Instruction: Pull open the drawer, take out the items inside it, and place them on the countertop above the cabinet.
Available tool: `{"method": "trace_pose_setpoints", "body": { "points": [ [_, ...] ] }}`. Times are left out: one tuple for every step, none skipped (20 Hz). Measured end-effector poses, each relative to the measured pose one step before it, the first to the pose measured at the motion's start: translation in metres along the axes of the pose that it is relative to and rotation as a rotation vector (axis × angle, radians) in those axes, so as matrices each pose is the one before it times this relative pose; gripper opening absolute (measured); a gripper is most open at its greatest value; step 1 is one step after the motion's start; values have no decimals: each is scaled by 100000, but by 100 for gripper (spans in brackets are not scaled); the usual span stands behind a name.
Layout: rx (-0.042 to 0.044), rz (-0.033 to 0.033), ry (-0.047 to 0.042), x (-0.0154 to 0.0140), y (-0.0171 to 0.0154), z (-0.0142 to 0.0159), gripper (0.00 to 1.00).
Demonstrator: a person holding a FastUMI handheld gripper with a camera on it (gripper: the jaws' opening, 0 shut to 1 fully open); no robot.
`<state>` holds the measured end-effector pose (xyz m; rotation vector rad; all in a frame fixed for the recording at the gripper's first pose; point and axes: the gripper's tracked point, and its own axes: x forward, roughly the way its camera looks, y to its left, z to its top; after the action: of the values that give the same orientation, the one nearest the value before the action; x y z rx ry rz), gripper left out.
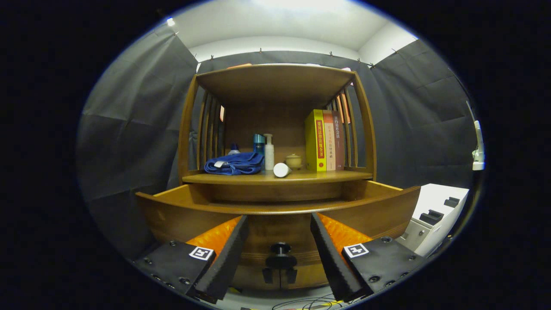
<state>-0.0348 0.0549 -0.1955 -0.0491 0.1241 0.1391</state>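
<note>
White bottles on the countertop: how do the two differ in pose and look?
The pump bottle stands upright beside the blue cloth; the other bottle lies on its side nearer the countertop's front edge, round end facing the tool. The pump bottle shows a pump; the lying one doesn't. Both are white. The tool's fingers are open, flanking the drawer knob.

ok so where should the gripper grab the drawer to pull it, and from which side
Take the dark round knob on the middle of the drawer front. It stands out on a short stem, so the fingers can close behind its head. Come straight at the front. The gripper is open with the knob between its fingers, neither touching it. The drawer already looks pulled out some way.
</note>
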Motion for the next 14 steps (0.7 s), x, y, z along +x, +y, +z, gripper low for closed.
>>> {"method": "trace_pose_setpoints", "body": {
  "points": [
    [-755, -339, 690, 154, -136, -429, 94],
    [-136, -403, 490, 278, 24, -411, 94],
    [-126, -397, 1242, 439, -95, -527, 94],
    [128, -421, 1182, 230, -34, -424, 94],
    [1308, 1626, 590, -93, 246, -230, 94],
    [1170, 961, -853, 294, 443, -39, 95],
    [982, 364, 16, -4, -11, -258, 95],
    [455, 193, -896, 66, -87, 283, 95],
    [-142, 47, 852, 36, -100, -49, 96],
    [362, 86, 942, 394, -23, 25, 96],
    [520, 56, 809, 399, -8, 290, 96],
    [886, 42, -169, 519, 60, 493, 96],
    [373, -57, 60, 529, 13, 457, 96],
    [13, -92, 204, 652, 24, 135, 96]
  ]
}}
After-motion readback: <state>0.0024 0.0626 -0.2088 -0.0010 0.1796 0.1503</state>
